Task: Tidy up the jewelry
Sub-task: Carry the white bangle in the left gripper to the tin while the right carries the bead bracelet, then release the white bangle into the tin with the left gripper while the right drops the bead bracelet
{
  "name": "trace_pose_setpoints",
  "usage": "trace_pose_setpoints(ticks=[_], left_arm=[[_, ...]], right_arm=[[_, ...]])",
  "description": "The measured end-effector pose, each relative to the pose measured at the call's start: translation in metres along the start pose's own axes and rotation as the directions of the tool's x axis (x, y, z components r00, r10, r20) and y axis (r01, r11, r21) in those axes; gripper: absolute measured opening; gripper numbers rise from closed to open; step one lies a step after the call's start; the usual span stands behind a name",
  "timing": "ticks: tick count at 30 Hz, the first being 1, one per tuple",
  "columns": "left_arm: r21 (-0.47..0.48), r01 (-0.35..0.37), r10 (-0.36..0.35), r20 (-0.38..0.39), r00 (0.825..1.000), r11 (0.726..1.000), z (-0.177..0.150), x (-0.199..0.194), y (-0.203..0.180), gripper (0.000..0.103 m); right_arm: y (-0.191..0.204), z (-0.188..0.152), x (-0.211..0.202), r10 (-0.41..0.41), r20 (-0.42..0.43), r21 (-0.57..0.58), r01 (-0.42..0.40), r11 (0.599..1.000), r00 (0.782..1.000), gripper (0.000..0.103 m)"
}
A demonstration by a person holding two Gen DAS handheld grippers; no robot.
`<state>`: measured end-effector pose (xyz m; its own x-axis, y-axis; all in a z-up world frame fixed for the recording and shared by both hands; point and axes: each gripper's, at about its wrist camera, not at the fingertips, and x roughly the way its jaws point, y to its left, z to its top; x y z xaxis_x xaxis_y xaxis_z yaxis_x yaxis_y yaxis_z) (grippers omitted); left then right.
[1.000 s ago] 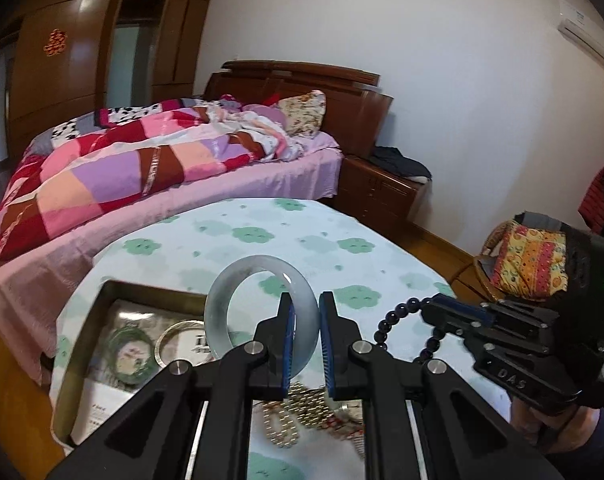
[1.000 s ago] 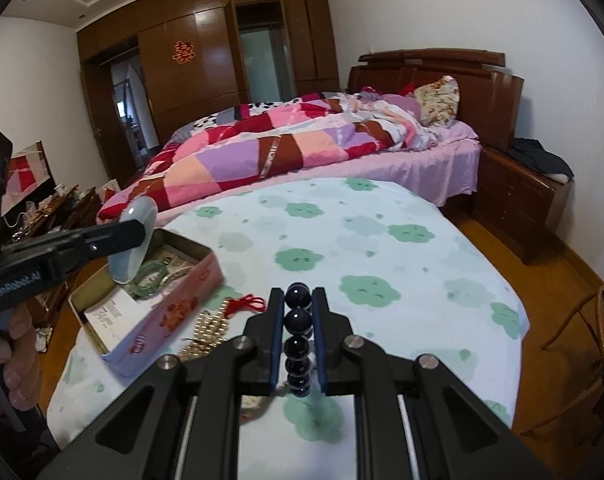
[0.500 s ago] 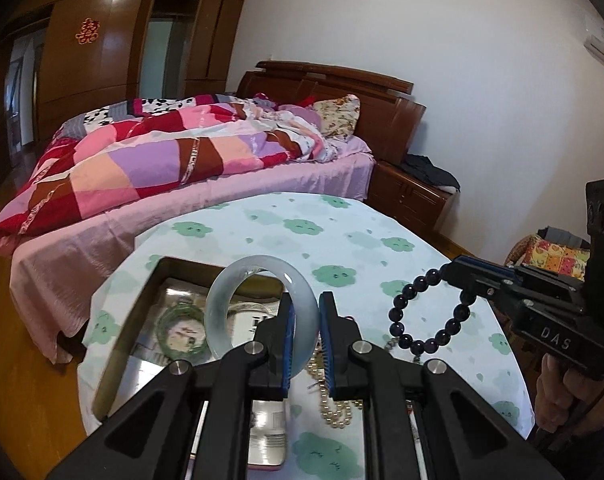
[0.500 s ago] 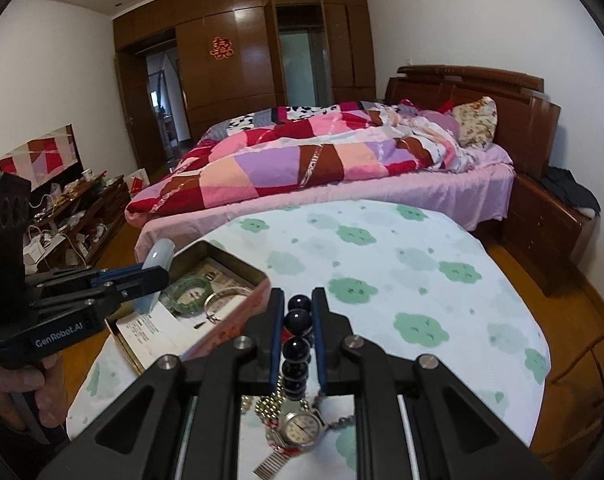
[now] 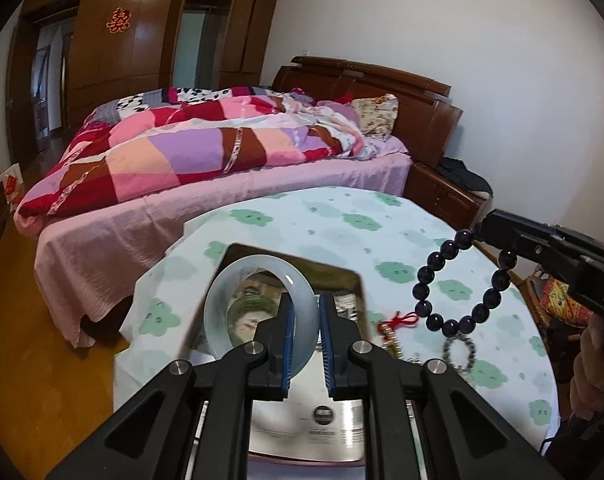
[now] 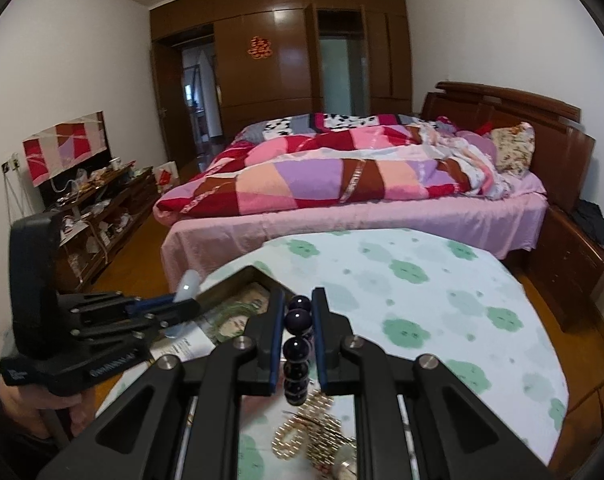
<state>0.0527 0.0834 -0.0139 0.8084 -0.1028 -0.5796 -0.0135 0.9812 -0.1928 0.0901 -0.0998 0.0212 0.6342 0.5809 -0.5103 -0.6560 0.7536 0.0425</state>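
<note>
My left gripper (image 5: pixel 304 308) is shut on a pale translucent jade bangle (image 5: pixel 217 312), held upright over an open tin box (image 5: pixel 293 258). A green bangle (image 5: pixel 253 304) lies inside the box on printed paper. From the right, my right gripper (image 5: pixel 486 232) is shut on a dark bead bracelet (image 5: pixel 458 284), which hangs free as a loop above the table. In the right wrist view that bracelet (image 6: pixel 297 320) sits between the right gripper (image 6: pixel 297 304) fingers. The left gripper (image 6: pixel 181 304) holds the pale bangle (image 6: pixel 189 284) by the box (image 6: pixel 237 280).
A red knot (image 5: pixel 398 320), a small bead bracelet (image 5: pixel 458 354) and a gold bead chain (image 6: pixel 314 424) lie on the round table's green-flowered cloth (image 6: pixel 422 280). A bed (image 6: pixel 362 184) stands beyond the table. A cluttered low cabinet (image 6: pixel 101 208) lines the left wall.
The left gripper has carried the pale bangle from beside the box to over it. The right gripper has risen and swung towards the box with the dark bracelet hanging from it.
</note>
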Motion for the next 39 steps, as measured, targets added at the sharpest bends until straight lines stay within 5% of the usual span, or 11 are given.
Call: trace_pose_setpoints(ticks=[17, 39], left_arm=[[-0.017, 0.0, -0.001, -0.065, 0.998, 1.0, -0.014, 0.025, 0.016, 0.012], [0.043, -0.028, 0.033, -0.118, 0.992, 0.999, -0.029, 0.045, 0.002, 0.012]], right_arm=[[0.033, -0.016, 0.06, 0.097, -0.119, -0.003, -0.098, 0.995, 0.988, 0.016], [0.02, -0.042, 0.092, 0.088, -0.22, 0.054, -0.078, 0.995, 0.972, 0.017]])
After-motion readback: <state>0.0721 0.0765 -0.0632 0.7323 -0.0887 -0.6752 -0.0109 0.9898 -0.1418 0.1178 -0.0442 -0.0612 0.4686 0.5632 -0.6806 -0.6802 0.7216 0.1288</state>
